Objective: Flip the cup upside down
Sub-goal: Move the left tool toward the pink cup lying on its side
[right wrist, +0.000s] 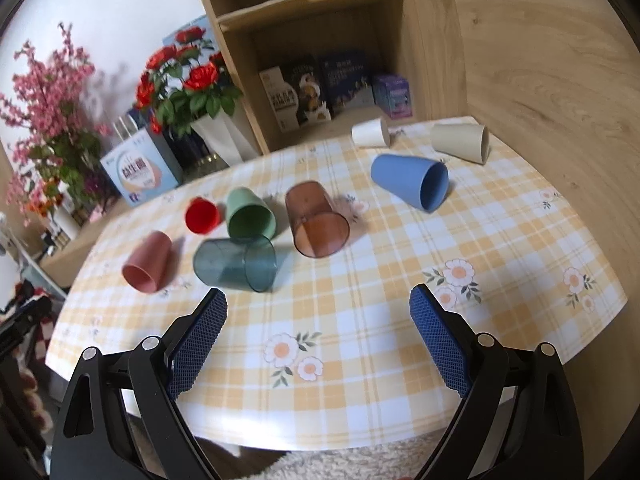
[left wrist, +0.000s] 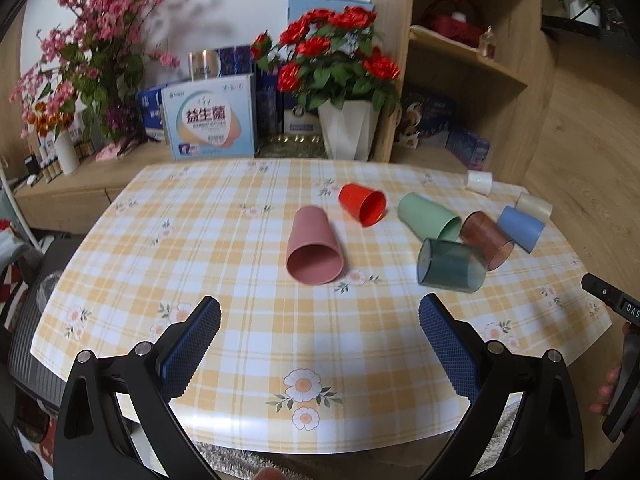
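Observation:
Several cups lie on their sides on the checked table (left wrist: 240,360). In the left wrist view they are a pink cup (left wrist: 314,246), a red cup (left wrist: 363,204), a green cup (left wrist: 429,217), a dark teal clear cup (left wrist: 451,265), a brown clear cup (left wrist: 486,240), a blue cup (left wrist: 521,227), a beige cup (left wrist: 534,206) and a white cup (left wrist: 479,182). My left gripper (left wrist: 320,332) is open and empty, in front of the pink cup. My right gripper (right wrist: 318,316) is open and empty, in front of the teal cup (right wrist: 236,264) and brown cup (right wrist: 318,226).
A white pot of red roses (left wrist: 348,128), a printed box (left wrist: 210,120) and pink blossoms (left wrist: 92,52) stand on a low cabinet behind the table. A wooden shelf unit (right wrist: 312,40) stands at the far right. The other gripper's handle (left wrist: 616,308) shows at the right edge.

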Tool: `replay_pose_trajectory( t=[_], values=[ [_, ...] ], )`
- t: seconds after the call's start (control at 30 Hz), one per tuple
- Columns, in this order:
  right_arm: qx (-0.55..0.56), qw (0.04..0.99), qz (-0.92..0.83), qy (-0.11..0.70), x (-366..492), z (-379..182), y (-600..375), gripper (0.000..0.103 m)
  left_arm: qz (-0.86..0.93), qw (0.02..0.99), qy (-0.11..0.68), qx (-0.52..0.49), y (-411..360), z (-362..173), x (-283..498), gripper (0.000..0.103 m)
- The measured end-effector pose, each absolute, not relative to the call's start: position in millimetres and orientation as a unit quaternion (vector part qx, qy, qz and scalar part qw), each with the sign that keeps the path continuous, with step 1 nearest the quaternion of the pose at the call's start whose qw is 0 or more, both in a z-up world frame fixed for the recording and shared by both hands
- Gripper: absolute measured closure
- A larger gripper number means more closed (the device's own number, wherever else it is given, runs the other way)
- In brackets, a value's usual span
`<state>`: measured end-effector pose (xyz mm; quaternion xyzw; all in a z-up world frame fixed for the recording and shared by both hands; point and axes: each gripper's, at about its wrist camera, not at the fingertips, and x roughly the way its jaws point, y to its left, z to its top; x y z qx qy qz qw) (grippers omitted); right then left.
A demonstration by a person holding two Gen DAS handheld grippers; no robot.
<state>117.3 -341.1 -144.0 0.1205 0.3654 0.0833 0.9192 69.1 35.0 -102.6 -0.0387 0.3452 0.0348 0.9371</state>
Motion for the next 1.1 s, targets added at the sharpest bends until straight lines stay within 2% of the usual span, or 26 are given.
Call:
replay_pose_trajectory(
  t=[0.77,0.93,1.1],
  values=[
    [0.123,0.902,0.067,0.408,156.2,-182.6,-348.0,0.013,0.044,0.919,0.385,-0.068,47.8,-128.8,99.5,0.007],
    [0.126,0.9,0.06,0.412,166.0,-188.2,-353.1,0.013,0.044,0.912,0.399,-0.085,54.0,-135.9,114.1,0.016],
    [0.126,0.899,0.055,0.416,176.9,-193.3,-357.8,0.013,0.048,0.902,0.415,-0.108,61.7,-142.6,134.3,0.018]
  ],
)
